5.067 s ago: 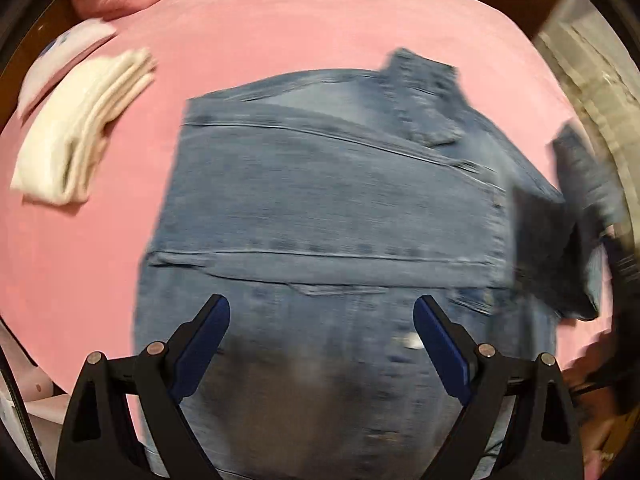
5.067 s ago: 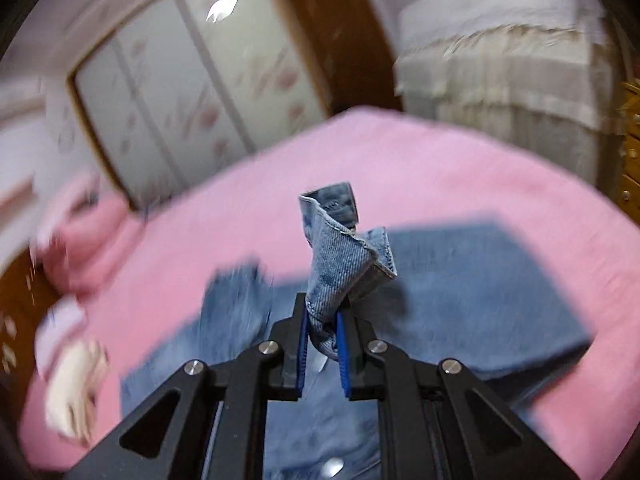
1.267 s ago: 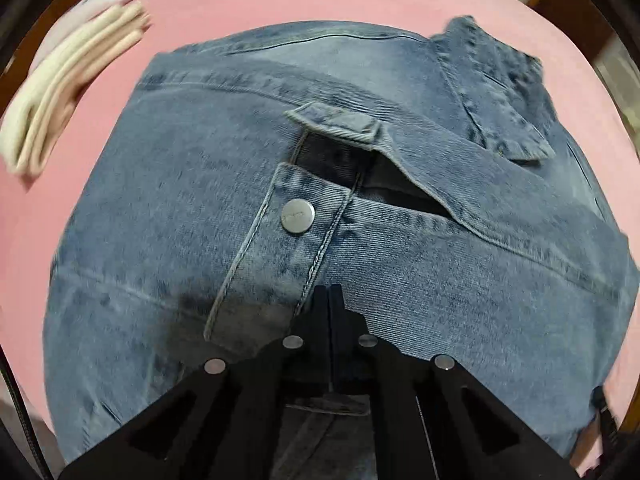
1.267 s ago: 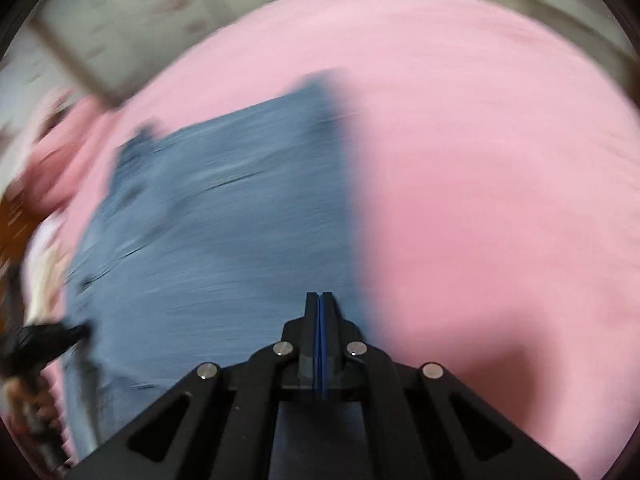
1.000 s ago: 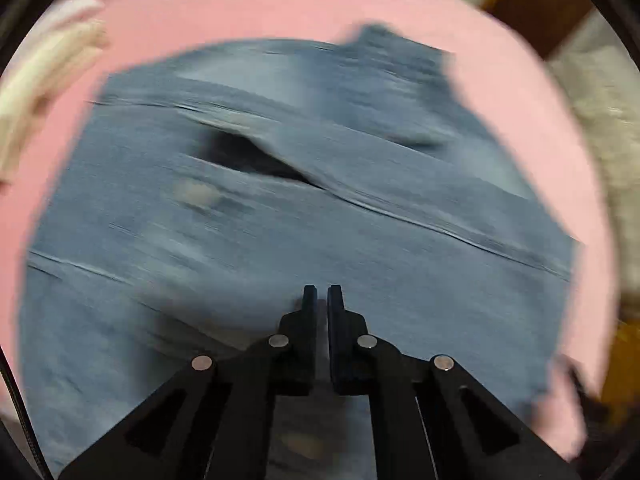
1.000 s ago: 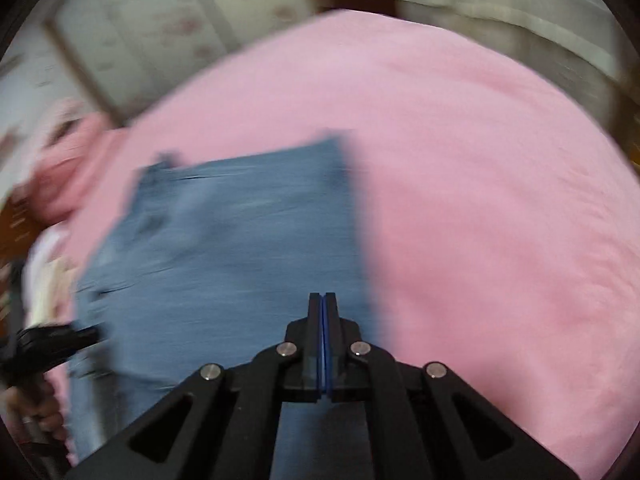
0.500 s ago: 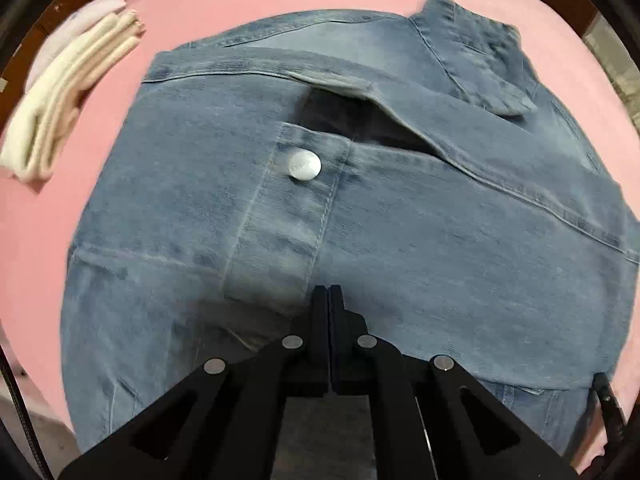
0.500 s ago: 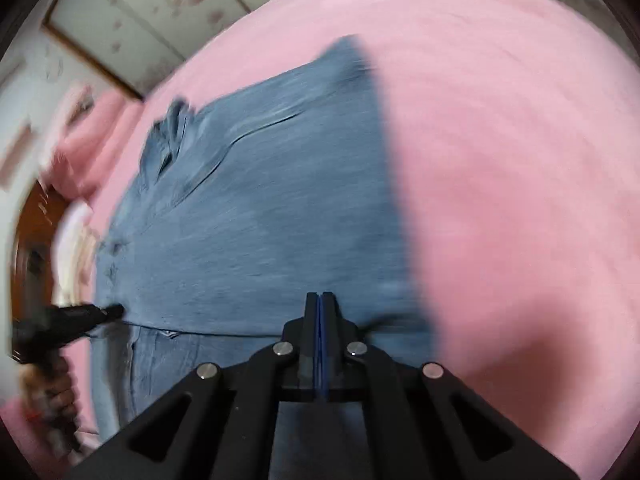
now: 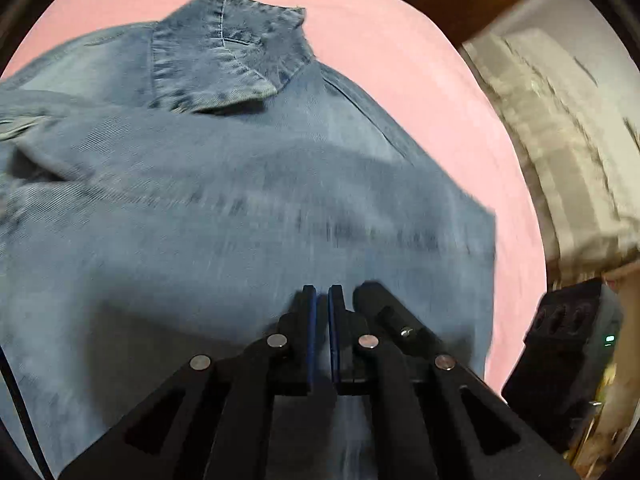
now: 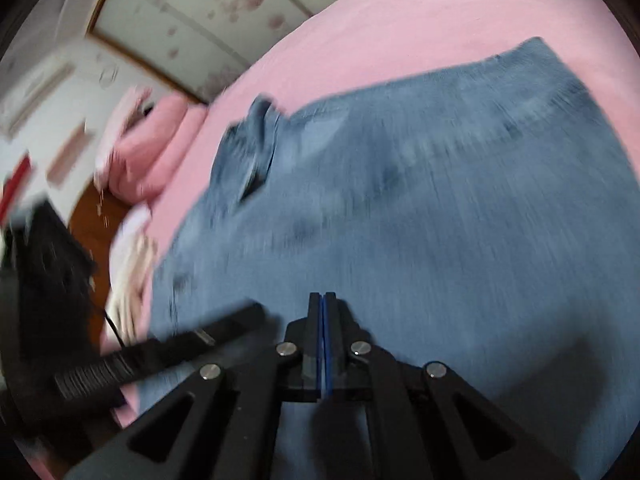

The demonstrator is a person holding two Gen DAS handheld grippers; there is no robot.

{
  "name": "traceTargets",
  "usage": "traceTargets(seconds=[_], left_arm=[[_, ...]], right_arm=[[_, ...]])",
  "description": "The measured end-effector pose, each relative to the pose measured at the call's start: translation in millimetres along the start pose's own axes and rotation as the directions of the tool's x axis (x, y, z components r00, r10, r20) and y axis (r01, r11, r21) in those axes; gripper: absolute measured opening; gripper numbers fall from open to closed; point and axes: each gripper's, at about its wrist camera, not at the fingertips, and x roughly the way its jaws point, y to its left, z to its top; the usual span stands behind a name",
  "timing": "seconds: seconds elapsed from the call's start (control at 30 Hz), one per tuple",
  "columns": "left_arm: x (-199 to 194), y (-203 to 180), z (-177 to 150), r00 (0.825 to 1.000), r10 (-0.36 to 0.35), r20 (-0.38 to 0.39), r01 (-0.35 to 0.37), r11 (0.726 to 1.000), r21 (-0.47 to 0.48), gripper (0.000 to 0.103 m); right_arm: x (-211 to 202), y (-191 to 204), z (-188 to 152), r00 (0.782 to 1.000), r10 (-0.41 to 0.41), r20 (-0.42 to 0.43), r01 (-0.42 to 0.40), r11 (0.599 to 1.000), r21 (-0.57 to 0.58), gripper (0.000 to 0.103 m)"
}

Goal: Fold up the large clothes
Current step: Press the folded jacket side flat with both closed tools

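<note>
Left wrist view: the left gripper has its jaws nearly together, a thin slit between the blue pads, with nothing visibly pinched. The blue denim jacket lies spread ahead of the jaws on the pink bed, its collar at the far end. The right gripper's black finger sits just right of the jaws, low over the cloth. Half a second ago these jaws were fully shut and centred near the snap button; now they have slid toward the jacket's right edge and the button is gone from view.

Right wrist view: the right gripper has its jaws pressed together, empty as far as the blur allows. Denim fills the space ahead and to the right; the left gripper's finger crosses just left of the jaws. A pink pillow lies far ahead-left.

The step looks like smoothing the folded panel. To do it well, keep both tips light on the cloth, stroke outward from the middle toward the edge, and avoid dragging the layer underneath out of line.
</note>
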Motion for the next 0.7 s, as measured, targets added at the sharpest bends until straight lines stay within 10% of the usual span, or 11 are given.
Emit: traceTargets(seconds=[0.3,0.4,0.53,0.7], left_arm=[[-2.0,75.8,76.3,0.956,0.219,0.193,-0.206,0.975,-0.086,0.001],[-22.6,107.2,80.9,0.861,0.463,0.211,-0.458,0.886,-0.073,0.001],[-38.0,116.9,80.2,0.908,0.378,0.184,-0.356,0.924,-0.139,0.002],[-25.8,42.1,56.2,0.976,0.161,0.145,-0.153,0.986,-0.066,0.002]], right_arm=[[-19.2,-65.4,87.3,0.976,-0.191,0.1,0.195,0.98,-0.031,0.0],[-50.4,-84.7,95.5,0.913,-0.371,0.173,0.374,0.927,0.012,0.0],[-61.2,-58.0,92.4,0.894,-0.389,0.221,0.392,0.919,0.031,0.0],[-24.3,6.1,58.5,0.993,-0.084,0.087,0.094,0.988,-0.123,0.0]])
